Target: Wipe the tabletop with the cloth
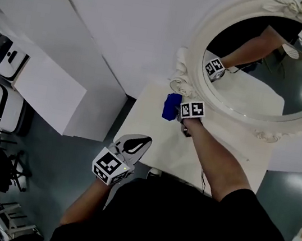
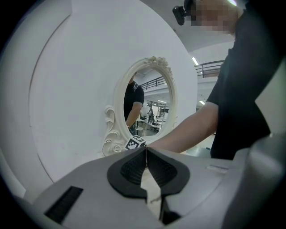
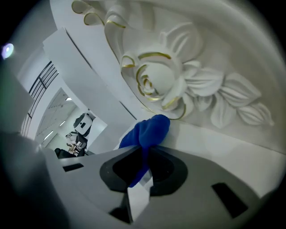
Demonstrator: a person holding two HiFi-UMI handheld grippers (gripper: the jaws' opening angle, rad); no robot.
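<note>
Pinching the blue cloth between its jaws, the right gripper has a fold clamped tight, and the rest bulges out past the tips in a rounded bunch. The bunch sits low on the white table, just beside the carved rose at the foot of the mirror frame. Whether it touches the frame cannot be told.

From the head view, the cloth is at the far left corner of the table, near the lower left curl of the oval mirror. The right gripper reaches to it on an outstretched bare arm. The glass reflects that arm and the marker cube.

The left gripper is held at the near left edge of the table, well apart from the cloth. In its own view the left gripper has its jaws pressed together with nothing between them. That view faces the mirror on the white wall, and the person's arm stretches across to the right.

To the left of the table stands a white panel. Beyond it, two white machines sit at the edge of the head view.
</note>
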